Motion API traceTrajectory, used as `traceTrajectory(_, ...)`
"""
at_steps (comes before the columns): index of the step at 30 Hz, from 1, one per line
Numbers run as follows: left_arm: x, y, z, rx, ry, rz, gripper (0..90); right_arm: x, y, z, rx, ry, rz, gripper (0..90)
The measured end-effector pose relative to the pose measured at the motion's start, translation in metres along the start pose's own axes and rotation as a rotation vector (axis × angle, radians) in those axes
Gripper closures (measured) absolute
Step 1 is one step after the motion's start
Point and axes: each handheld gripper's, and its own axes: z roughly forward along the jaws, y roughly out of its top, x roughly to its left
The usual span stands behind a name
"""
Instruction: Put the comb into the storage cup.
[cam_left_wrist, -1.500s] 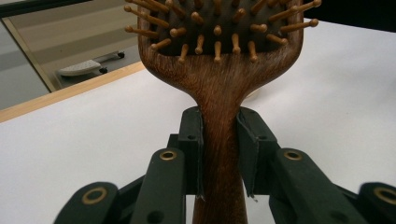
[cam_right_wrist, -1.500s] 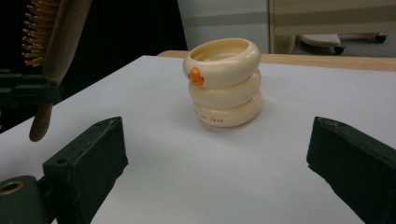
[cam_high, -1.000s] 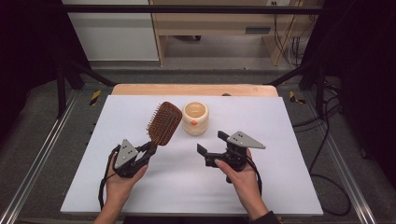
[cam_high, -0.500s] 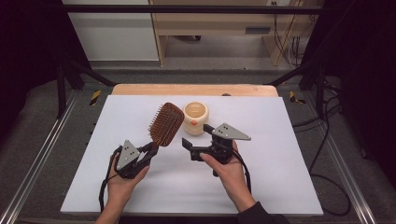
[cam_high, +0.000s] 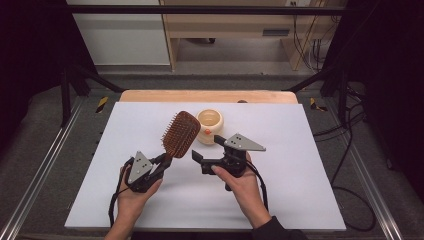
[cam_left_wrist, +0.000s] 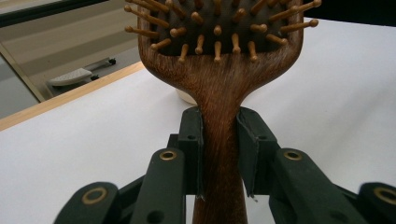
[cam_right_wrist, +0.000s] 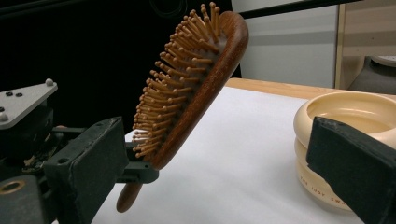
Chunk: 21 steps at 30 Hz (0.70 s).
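Note:
A wooden paddle hairbrush (cam_high: 180, 134) stands tilted above the white table, bristles facing my side. My left gripper (cam_high: 159, 164) is shut on its handle; in the left gripper view both pads clamp the handle (cam_left_wrist: 219, 154) just below the brush head (cam_left_wrist: 219, 70). My right gripper (cam_high: 207, 149) hangs just right of the brush, jaws open and pointing left. In the right gripper view its jaws stand wide apart, with the brush (cam_right_wrist: 196, 93) ahead between them and untouched. A cream ring-shaped dish (cam_high: 209, 125) sits behind the right gripper, also seen as the dish (cam_right_wrist: 345, 121) by the right jaw.
The white table sheet (cam_high: 300, 165) has open room to the right and along the front. A wooden board edge (cam_high: 210, 96) runs along the back. Metal frame rails (cam_high: 45, 165) flank the table, with cables (cam_high: 345, 165) on the right.
My right gripper has moved left, closer to the brush head. The left gripper and the brush have stayed put.

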Motion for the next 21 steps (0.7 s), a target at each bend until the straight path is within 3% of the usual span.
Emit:
traceTrajectory(15,-0.008,0.001,0.003,-0.005,-0.009,0.025,72.4,0.003,-0.01,0.007,0.022,0.026,0.028,5.7)
traceTrajectory(21,-0.01,0.001,0.002,-0.005,-0.014,0.017,72.4,0.004,-0.009,0.007,0.016,0.033,0.033,5.7)
